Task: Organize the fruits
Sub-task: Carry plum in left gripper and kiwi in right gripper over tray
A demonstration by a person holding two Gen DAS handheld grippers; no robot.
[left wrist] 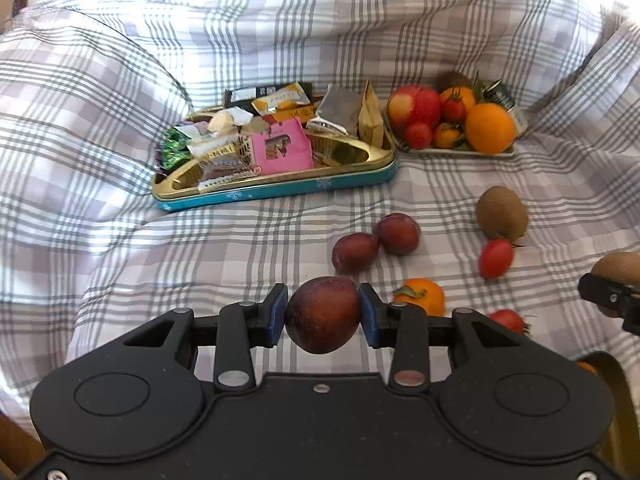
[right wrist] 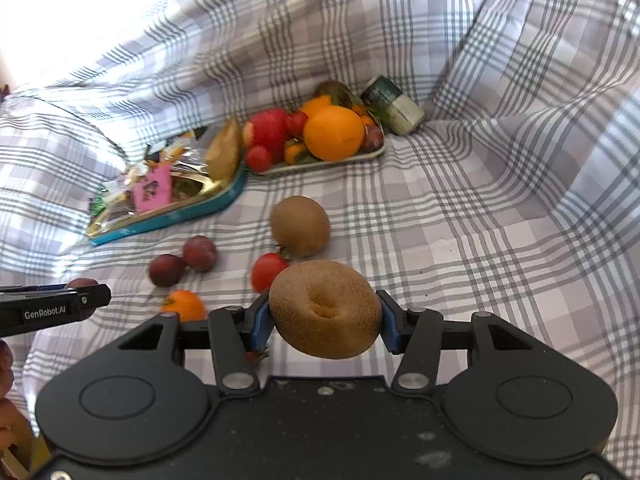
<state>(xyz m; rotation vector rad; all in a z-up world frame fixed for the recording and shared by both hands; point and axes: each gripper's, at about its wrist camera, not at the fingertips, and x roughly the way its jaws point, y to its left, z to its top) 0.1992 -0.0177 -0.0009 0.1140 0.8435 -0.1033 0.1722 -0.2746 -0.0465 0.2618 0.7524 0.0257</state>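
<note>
A checked bedsheet (left wrist: 120, 240) fills both views. At its far side a pale fruit tray (right wrist: 372, 151) sits just right of a snack tin (left wrist: 280, 190). The tray lies ahead and slightly right of the left gripper (left wrist: 323, 312), ahead and near centre for the right gripper (right wrist: 325, 314); which is nearer is unclear. Loose fruit lies between. The left jaws clamp a plum (left wrist: 323, 314); the right jaws clamp a kiwi (right wrist: 325, 310), stem end facing the camera.
</note>
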